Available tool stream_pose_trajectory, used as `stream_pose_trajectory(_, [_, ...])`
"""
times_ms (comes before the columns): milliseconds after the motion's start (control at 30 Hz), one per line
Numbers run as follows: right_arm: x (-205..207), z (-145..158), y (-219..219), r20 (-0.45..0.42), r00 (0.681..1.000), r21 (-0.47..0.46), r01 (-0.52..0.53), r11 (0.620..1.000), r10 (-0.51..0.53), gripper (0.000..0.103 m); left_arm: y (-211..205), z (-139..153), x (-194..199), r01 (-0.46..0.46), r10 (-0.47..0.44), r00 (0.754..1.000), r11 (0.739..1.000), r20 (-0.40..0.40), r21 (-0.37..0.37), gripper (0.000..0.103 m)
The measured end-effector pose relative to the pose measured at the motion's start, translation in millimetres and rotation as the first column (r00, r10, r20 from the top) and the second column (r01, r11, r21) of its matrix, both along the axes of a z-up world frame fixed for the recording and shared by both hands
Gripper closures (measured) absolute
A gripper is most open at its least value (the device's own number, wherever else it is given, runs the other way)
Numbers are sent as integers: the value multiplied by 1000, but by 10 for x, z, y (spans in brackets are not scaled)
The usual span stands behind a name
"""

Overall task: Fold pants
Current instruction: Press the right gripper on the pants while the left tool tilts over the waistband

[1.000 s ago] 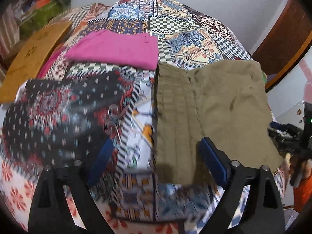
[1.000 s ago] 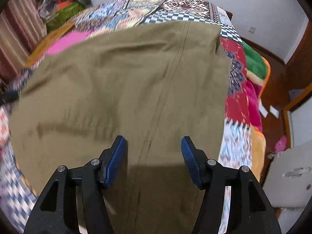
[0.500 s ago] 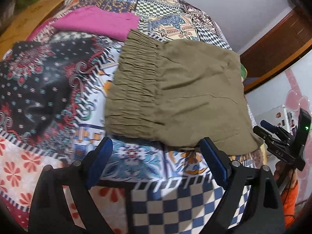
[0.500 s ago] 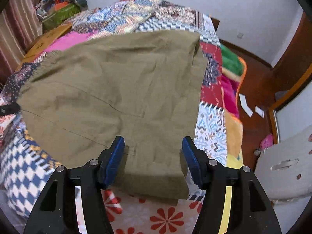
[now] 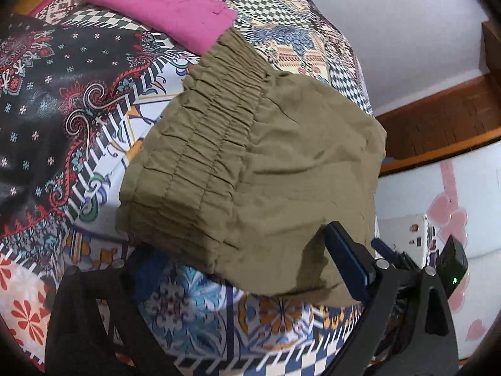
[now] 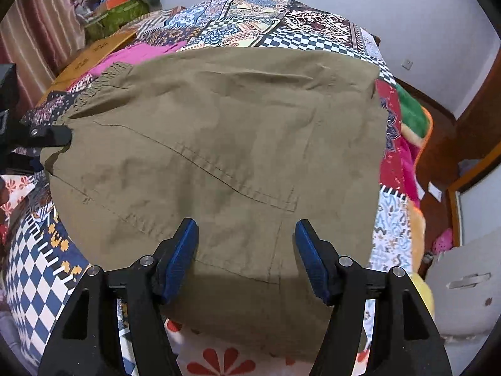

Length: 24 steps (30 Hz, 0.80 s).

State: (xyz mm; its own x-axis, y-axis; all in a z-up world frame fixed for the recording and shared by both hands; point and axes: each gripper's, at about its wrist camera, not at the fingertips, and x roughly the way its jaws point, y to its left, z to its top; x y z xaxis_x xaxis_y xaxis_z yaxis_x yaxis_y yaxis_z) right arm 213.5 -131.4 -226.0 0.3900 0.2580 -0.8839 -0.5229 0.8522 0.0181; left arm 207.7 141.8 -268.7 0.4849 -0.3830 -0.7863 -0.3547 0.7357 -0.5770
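The olive pants (image 5: 250, 169) lie folded in a flat stack on the patchwork bedspread (image 5: 94, 119), with the gathered waistband toward the left. They fill the right wrist view (image 6: 219, 156). My left gripper (image 5: 241, 263) is open and empty, its fingers straddling the near waistband corner just above the cloth. My right gripper (image 6: 247, 257) is open and empty, its blue pads low over the near edge of the stack. The left gripper also shows at the left edge of the right wrist view (image 6: 47, 138).
A folded pink garment (image 5: 162, 6) lies beyond the pants. A wooden board (image 6: 94, 56) and a pile of cloth (image 6: 119, 3) sit at the bed's far left. The bed edge, a white plastic stool (image 6: 463, 285) and the floor are to the right.
Both grippers stayed open. The left gripper moved in and right, onto the near waistband corner. The right gripper moved closer over the stack's near edge.
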Motion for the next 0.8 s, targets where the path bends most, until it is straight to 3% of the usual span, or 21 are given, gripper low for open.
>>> stream_pose_trajectory(300, [95,-73,-112,-78,997,97,34,995,-27,36,29,-29,359,-31,32,999,999,-7,34,6])
stream_pose_trajectory(367, [57,-66,-93,-74,997,99,33,995,-26,36,48,-21,376,-43,42,999,999,3,26,11])
stream_pose_trajectory(433, [47,-65,-78,-69,997,96,29,995,-22,36,113,-13,357,-62,62,998,998,4,27,29])
stream_pose_trajectory(567, [53,-58,-101,-65,998,96,22,995,-16,36,199,10,279,-89,89,996,996,11,27,46])
stream_pose_trajectory(633, [73,-59,-118,-68,998,101,24,995,-17,36,165,47,271,-74,73,997,997,26,38,61])
stream_pose_trajectory(700, [78,-61,-125,-69,997,102,28,994,-21,36,100,122,231,-55,51,998,996,45,69,68])
stream_pose_trajectory(800, [93,-53,-119,-67,997,95,29,995,-23,36,-17,285,208,-35,19,996,984,87,177,71])
